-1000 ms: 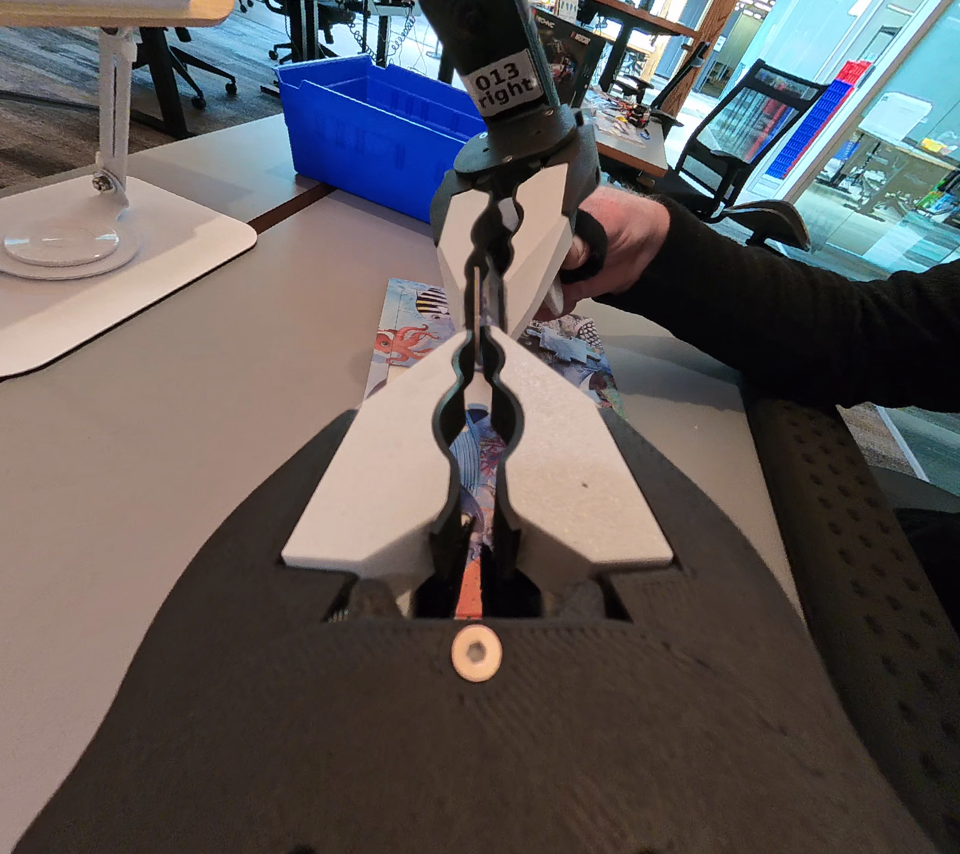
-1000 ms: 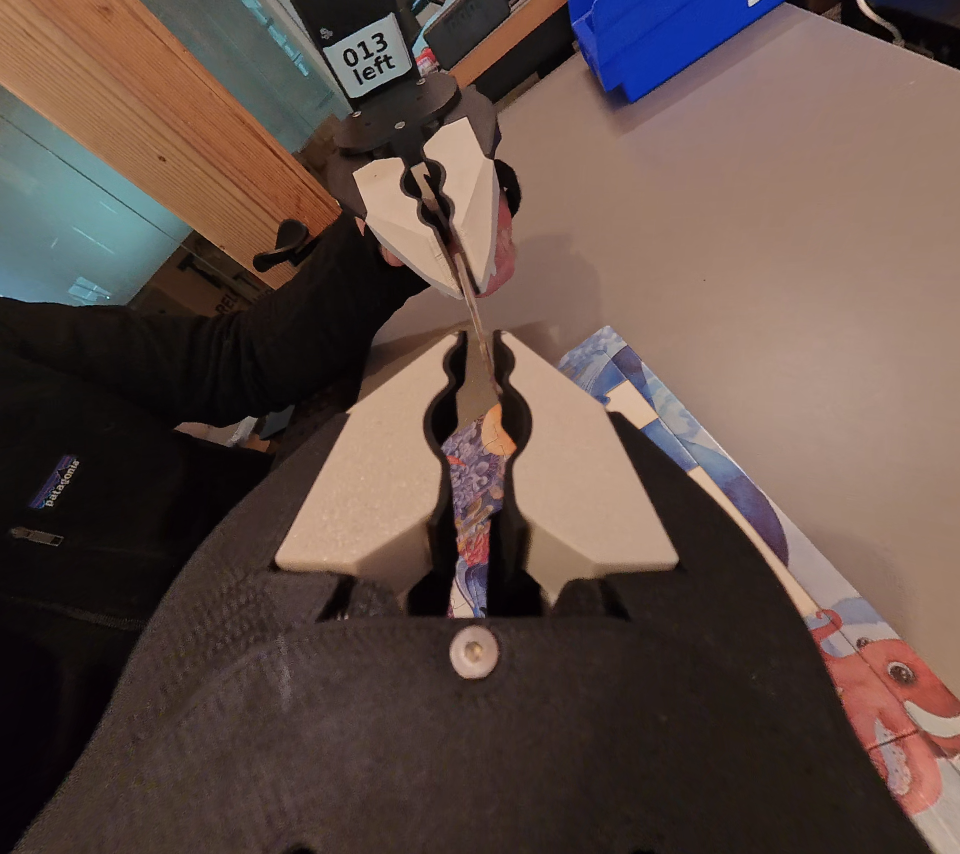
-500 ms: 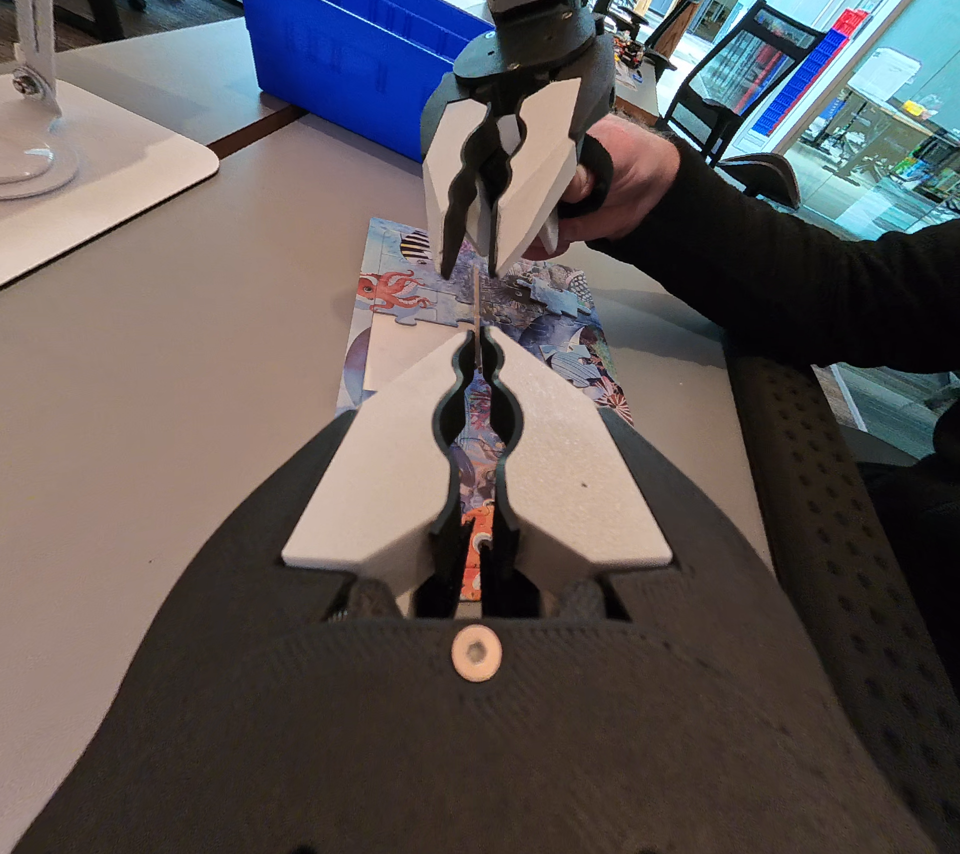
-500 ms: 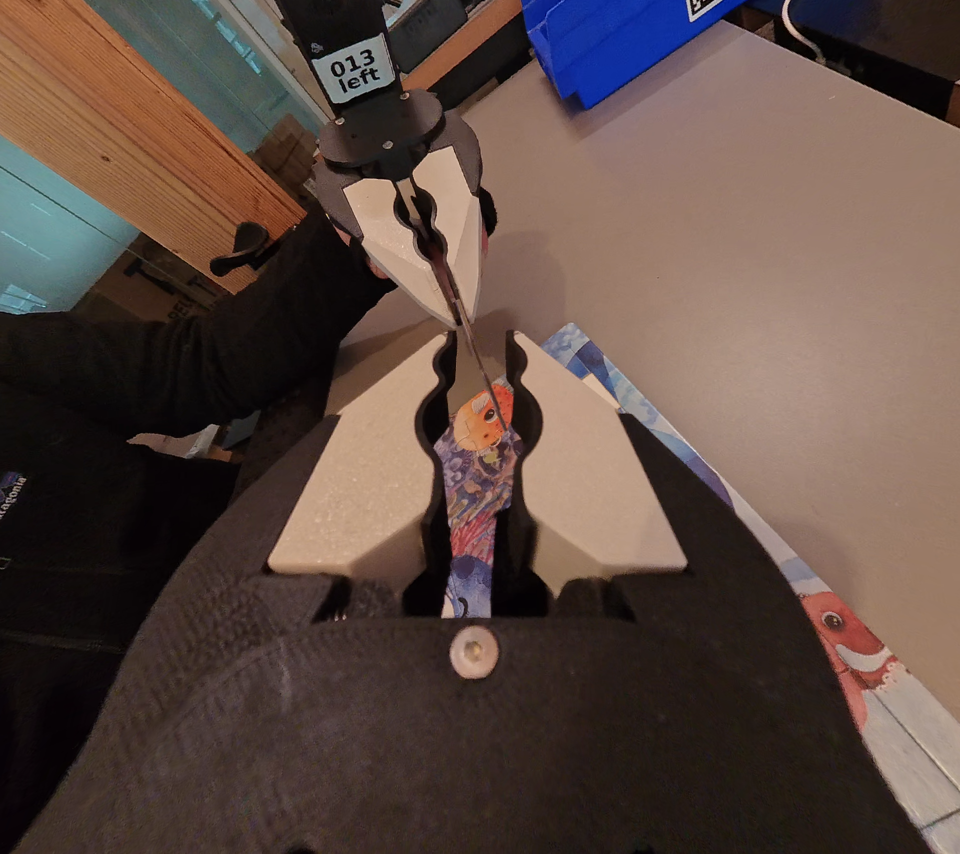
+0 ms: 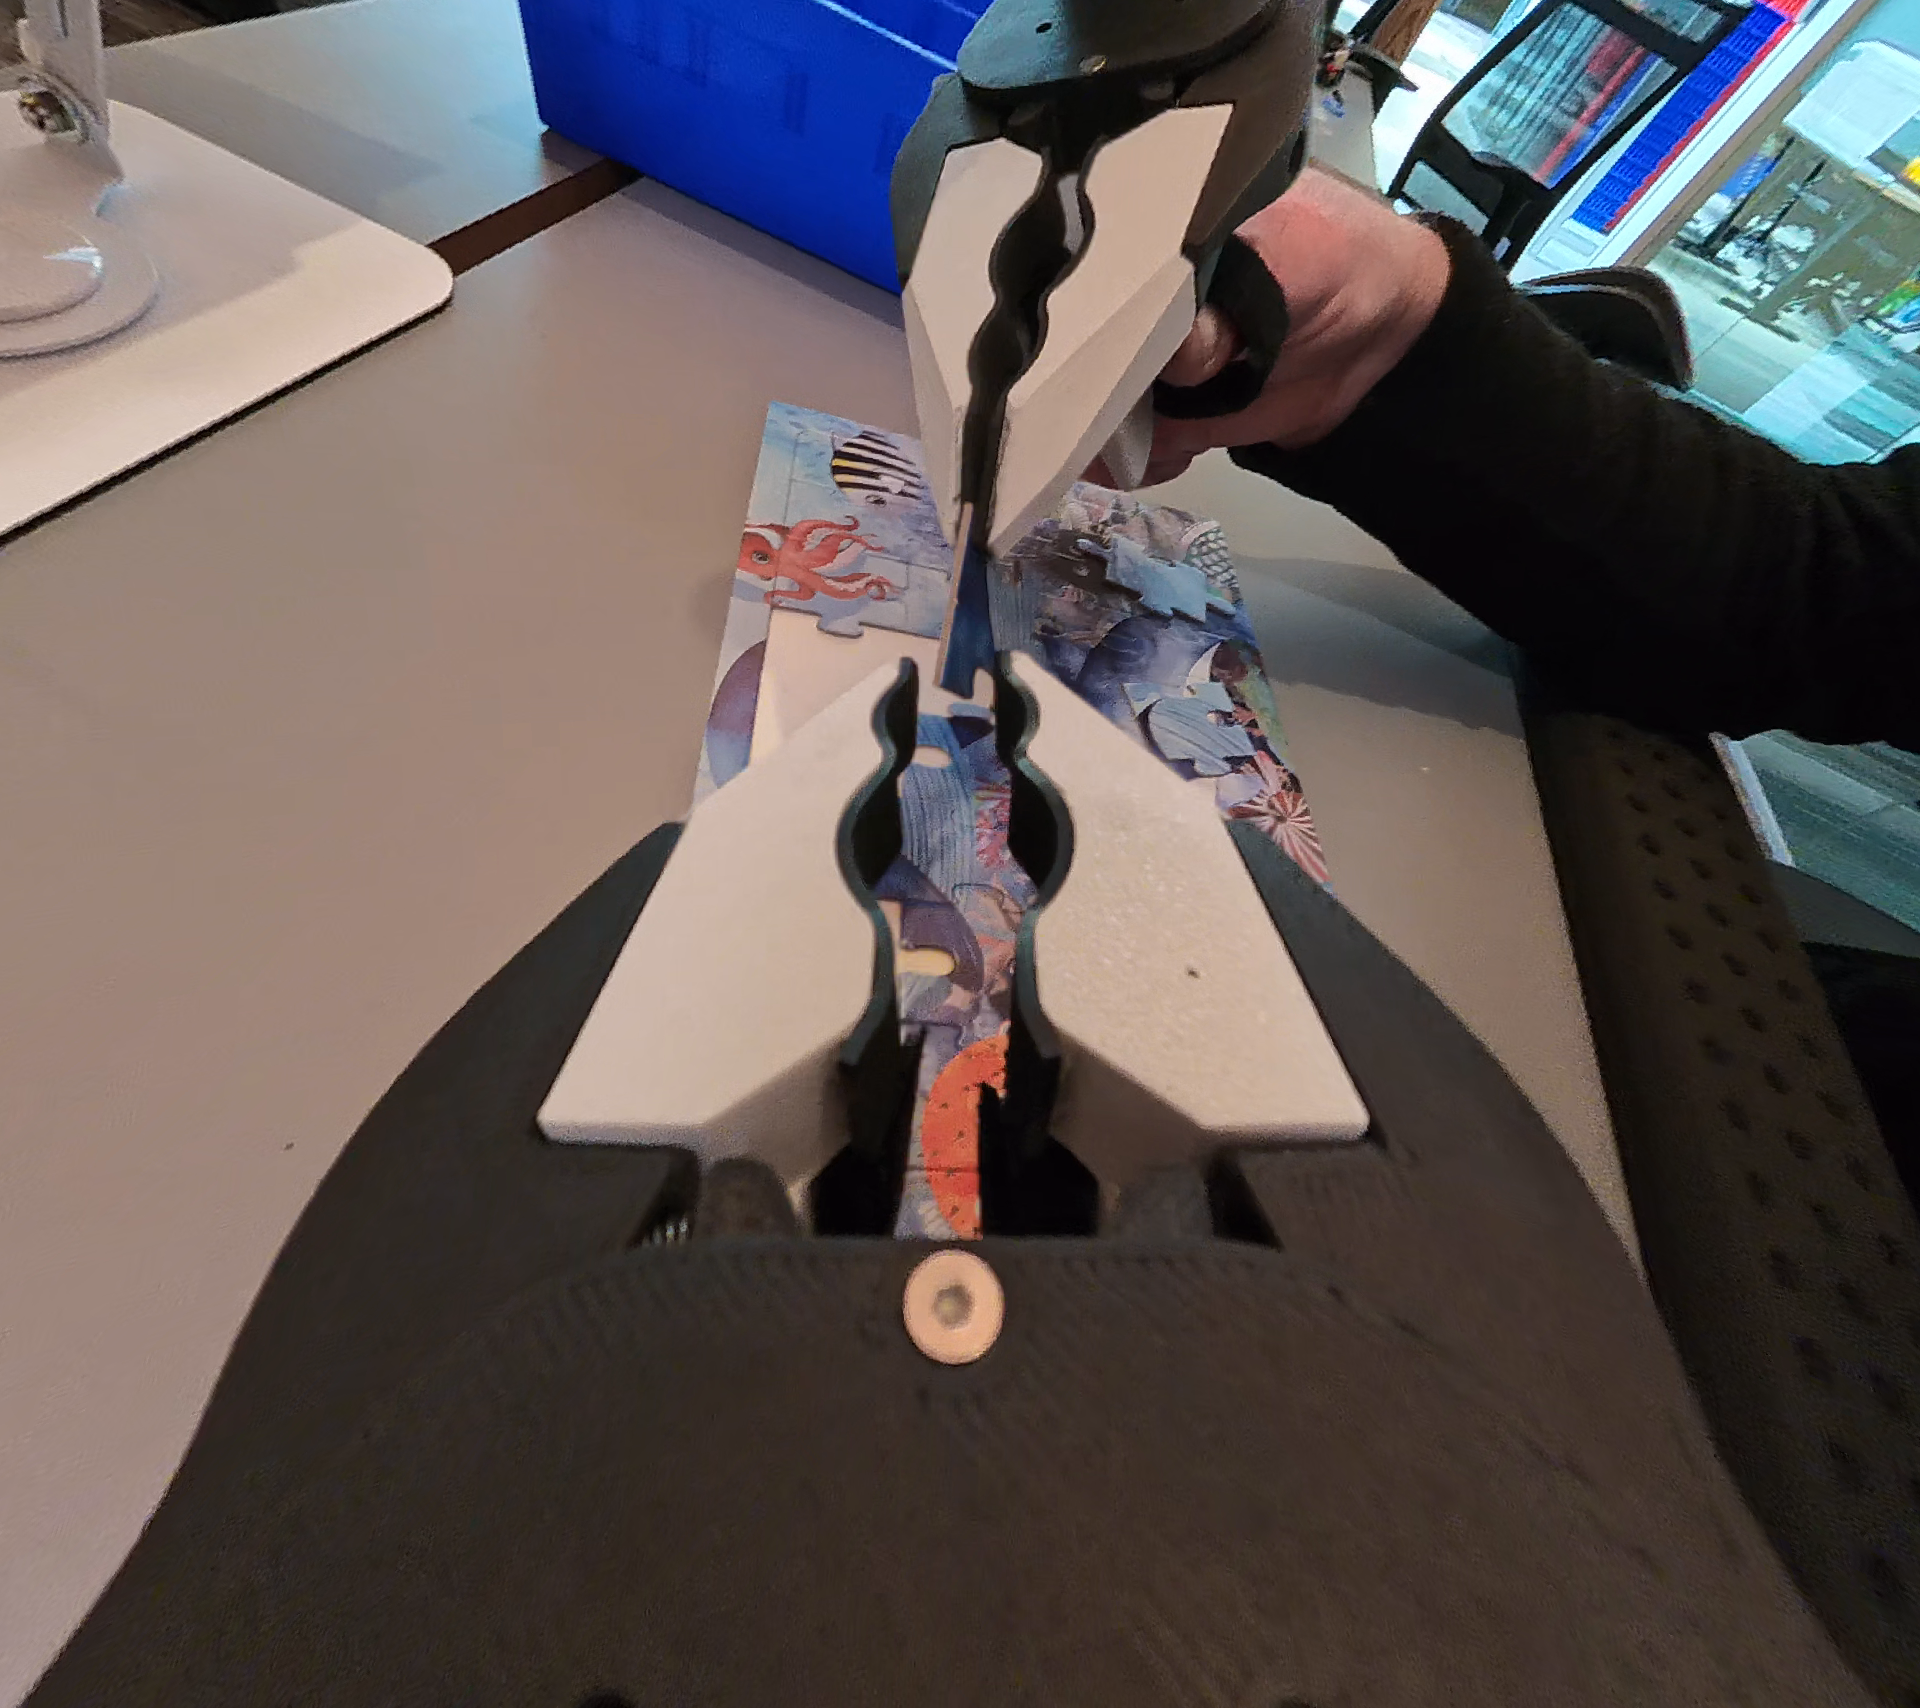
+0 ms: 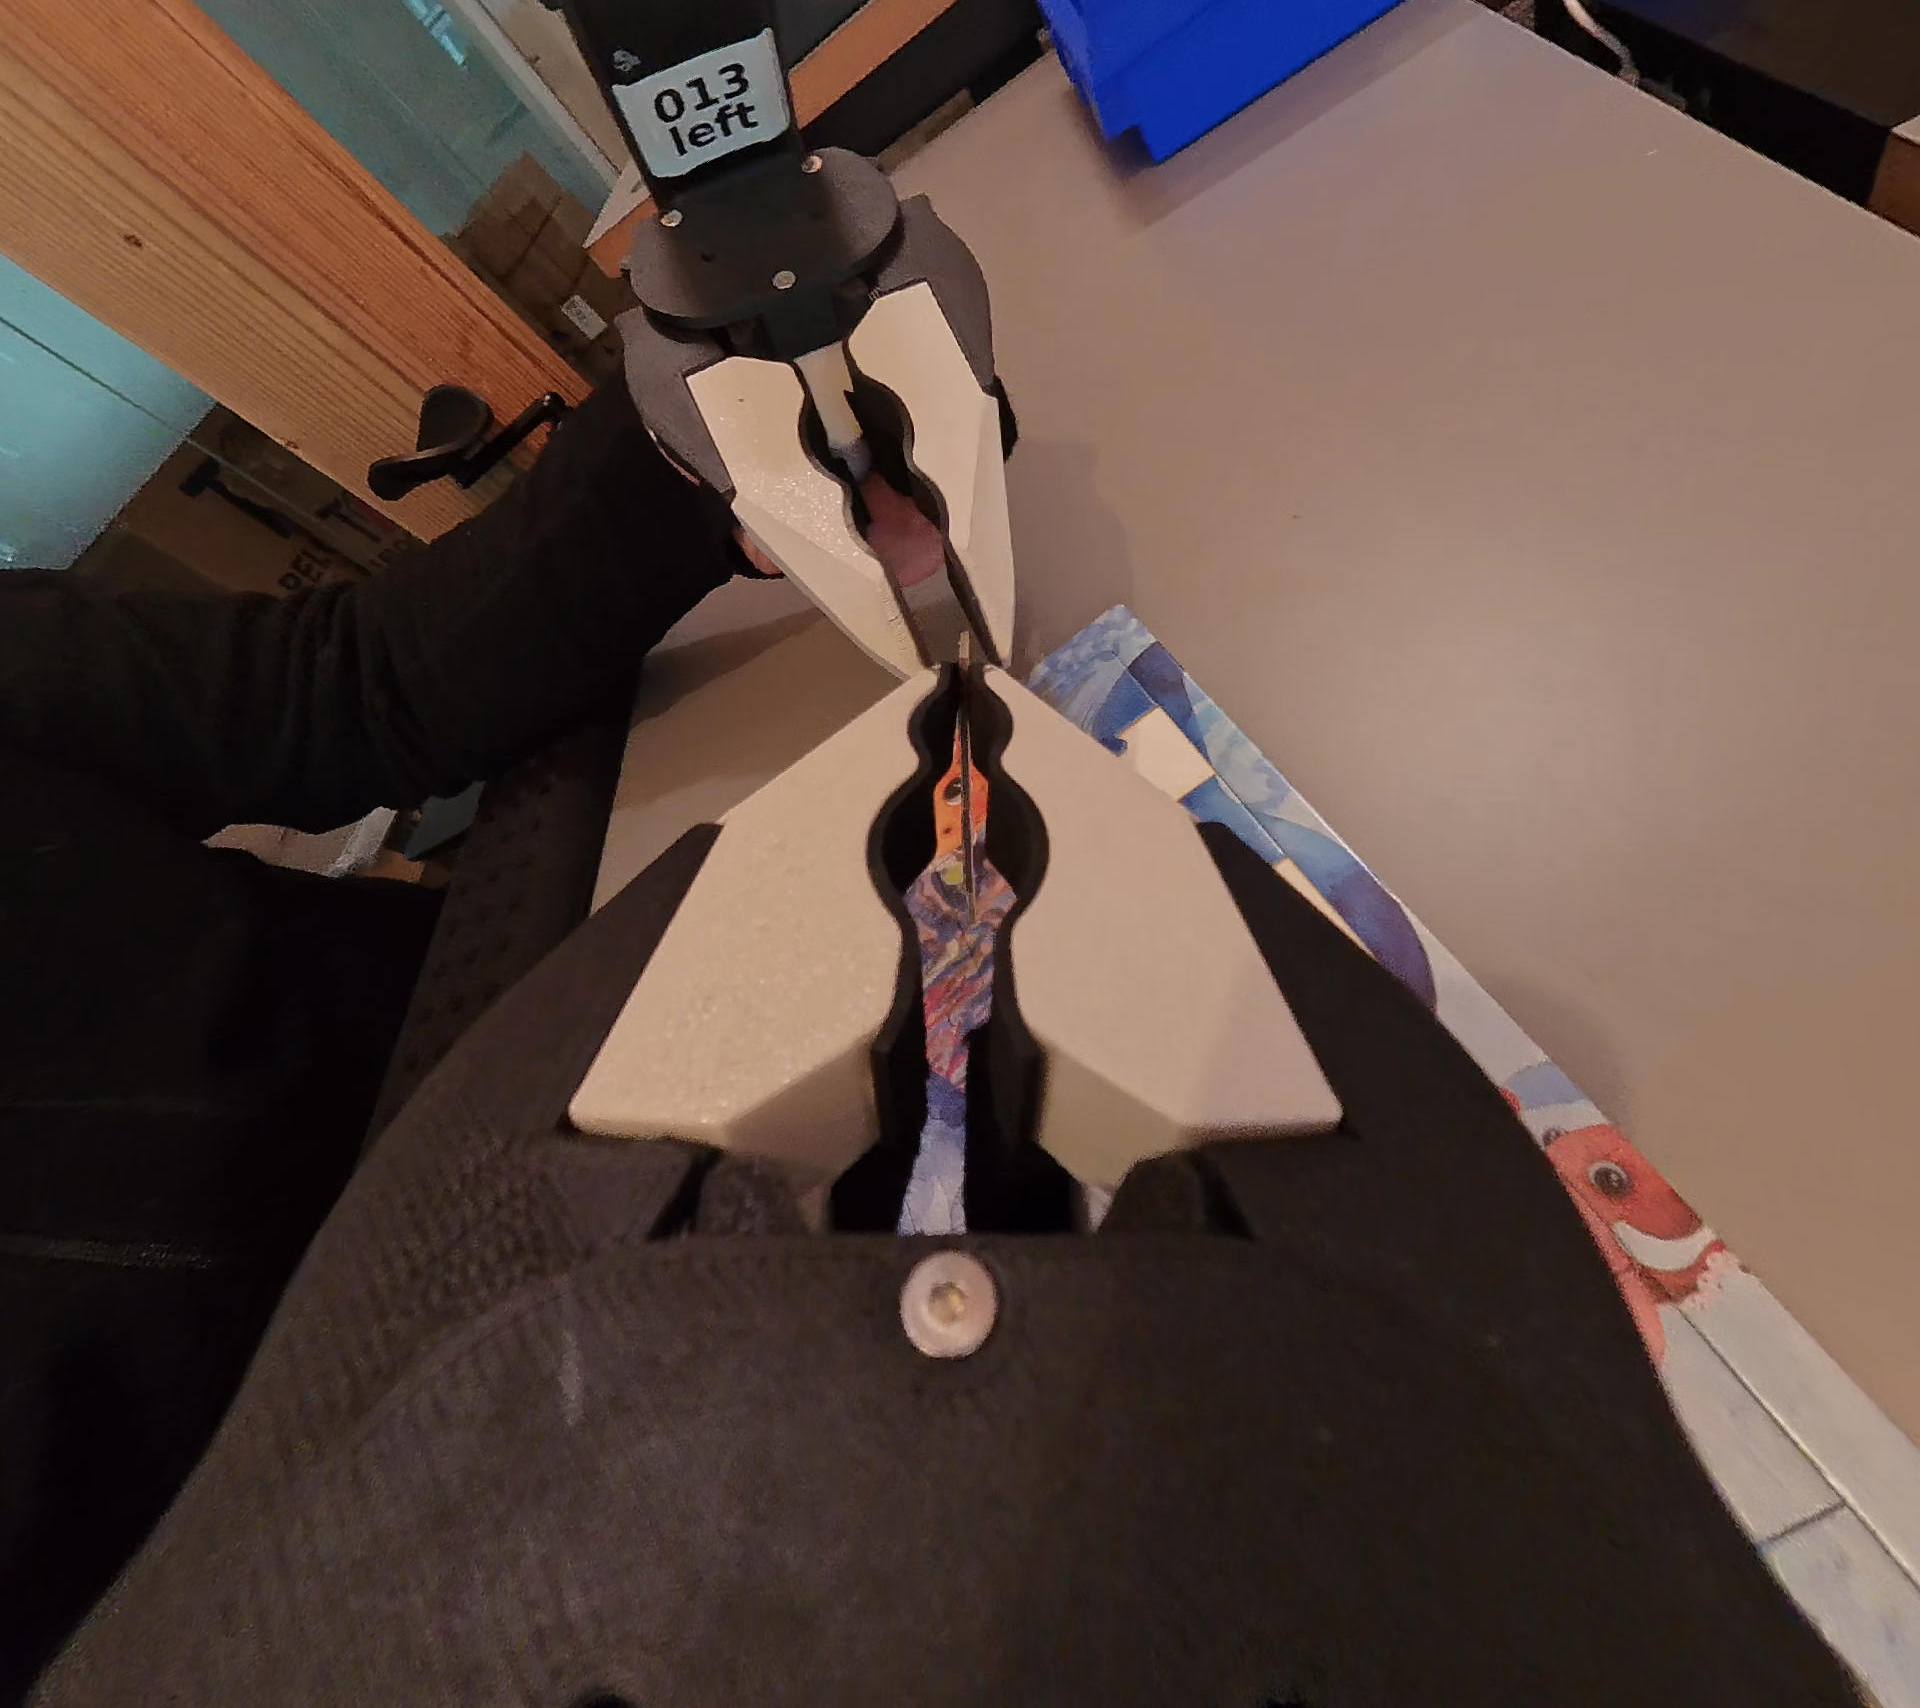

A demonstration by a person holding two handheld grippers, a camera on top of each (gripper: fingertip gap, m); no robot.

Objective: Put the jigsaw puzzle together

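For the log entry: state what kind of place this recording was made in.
Probably an open office or lab workspace. The puzzle lies on a grey table beside a blue storage bin; behind it stand more desks, an office chair and glass partition walls.

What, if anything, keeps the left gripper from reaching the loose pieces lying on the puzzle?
Probably yes. The left gripper is open, and the loose pieces lie just beyond it to the right. Only the puzzle piece held by the right gripper hangs between its fingertips.
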